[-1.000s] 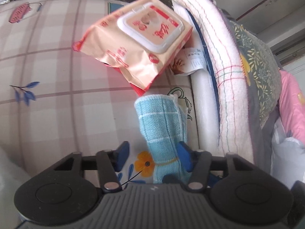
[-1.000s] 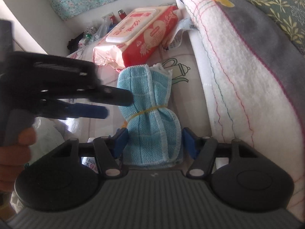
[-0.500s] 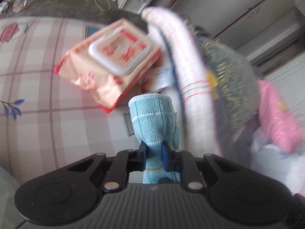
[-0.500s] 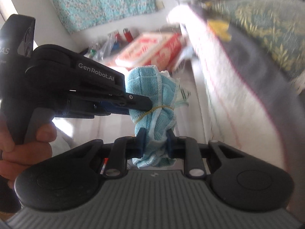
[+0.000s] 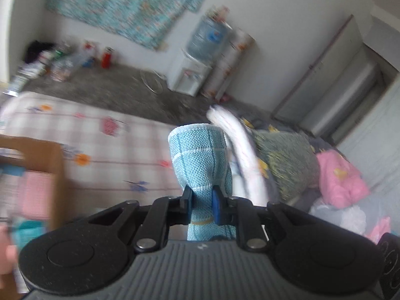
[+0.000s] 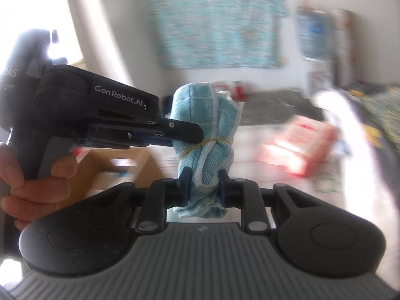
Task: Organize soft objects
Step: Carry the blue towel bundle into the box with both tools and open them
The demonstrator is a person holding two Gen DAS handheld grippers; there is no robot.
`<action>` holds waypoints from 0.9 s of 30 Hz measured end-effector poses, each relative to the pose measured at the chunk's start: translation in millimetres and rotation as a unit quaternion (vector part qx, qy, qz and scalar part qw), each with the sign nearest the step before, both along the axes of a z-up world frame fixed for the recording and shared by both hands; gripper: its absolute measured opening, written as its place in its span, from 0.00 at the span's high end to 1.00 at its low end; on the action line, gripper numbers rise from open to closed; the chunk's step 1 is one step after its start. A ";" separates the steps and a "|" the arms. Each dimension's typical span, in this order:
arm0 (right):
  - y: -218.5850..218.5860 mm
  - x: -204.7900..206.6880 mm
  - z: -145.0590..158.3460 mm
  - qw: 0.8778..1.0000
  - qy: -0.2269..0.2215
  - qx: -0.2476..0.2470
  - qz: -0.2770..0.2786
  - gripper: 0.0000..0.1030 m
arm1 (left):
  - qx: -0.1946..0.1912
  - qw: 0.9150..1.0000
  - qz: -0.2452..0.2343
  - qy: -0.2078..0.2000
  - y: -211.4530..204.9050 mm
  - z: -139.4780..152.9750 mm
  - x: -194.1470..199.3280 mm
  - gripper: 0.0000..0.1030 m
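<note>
Bed (image 5: 82, 135), checked and flower-printed, lies below and beyond both tools, with a brown box (image 5: 53, 165) to the left of the left hand-held gripper (image 5: 202, 201). Rolled blue cloth (image 5: 200, 160), bound by a yellow rubber band (image 6: 200, 146), is lifted clear of the bed, upright: the left hand-held gripper is closed on it near the band, the right hand-held gripper (image 6: 203, 185) closed on its lower end. Judged light, soft, compressible, non-fragile; best taken at the banded waist, where the roll is tightest.

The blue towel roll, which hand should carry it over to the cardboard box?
Probably left. Both tongs grip the towel roll, but the box lies on the left tongs' side, left of the roll in both views.
</note>
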State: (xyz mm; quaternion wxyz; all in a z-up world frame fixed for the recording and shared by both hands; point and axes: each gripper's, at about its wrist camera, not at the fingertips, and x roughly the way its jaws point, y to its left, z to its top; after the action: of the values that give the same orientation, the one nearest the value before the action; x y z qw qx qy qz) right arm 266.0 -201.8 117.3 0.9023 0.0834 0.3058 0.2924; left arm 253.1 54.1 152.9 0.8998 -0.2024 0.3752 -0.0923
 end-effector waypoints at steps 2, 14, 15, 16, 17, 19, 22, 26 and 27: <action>38.5 -9.3 10.2 0.999 0.001 0.014 0.041 0.80 | 0.019 0.999 0.035 -0.006 40.0 6.5 -26.0 0.84; 264.8 -25.5 -31.6 0.961 0.167 0.063 0.210 0.80 | 0.074 0.976 0.179 0.099 224.1 -54.9 -98.9 0.84; 278.9 -26.8 -38.5 0.958 0.181 0.061 0.213 0.80 | 0.077 0.975 0.181 0.107 232.6 -61.5 -97.7 0.84; 294.5 -36.2 -42.8 0.957 0.189 0.057 0.212 0.80 | 0.083 0.973 0.183 0.112 239.4 -66.4 -95.2 0.84; 304.4 -36.4 -47.6 0.956 0.196 0.056 0.209 0.80 | 0.088 0.971 0.188 0.115 245.2 -70.0 -93.2 0.84; 320.9 -31.1 -57.1 0.956 0.207 0.056 0.200 0.76 | 0.113 0.970 0.180 0.116 250.5 -75.4 -84.6 0.81; 346.6 -28.9 -78.0 0.950 0.241 0.052 0.193 0.60 | 0.169 0.960 0.185 0.124 253.3 -83.6 -76.9 0.68; 356.6 -32.0 -105.7 0.937 0.287 0.042 0.195 0.55 | 0.159 0.961 0.183 0.132 255.8 -94.0 -76.1 0.65; 354.7 -34.7 -108.5 0.936 0.286 0.042 0.199 0.55 | 0.156 0.962 0.180 0.131 254.5 -94.2 -76.7 0.65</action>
State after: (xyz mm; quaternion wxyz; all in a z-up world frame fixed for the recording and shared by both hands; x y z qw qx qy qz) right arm 231.3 152.8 8.8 0.6954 0.1388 0.5491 0.4423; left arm 176.4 308.6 58.7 0.8649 -0.1341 0.4569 0.1585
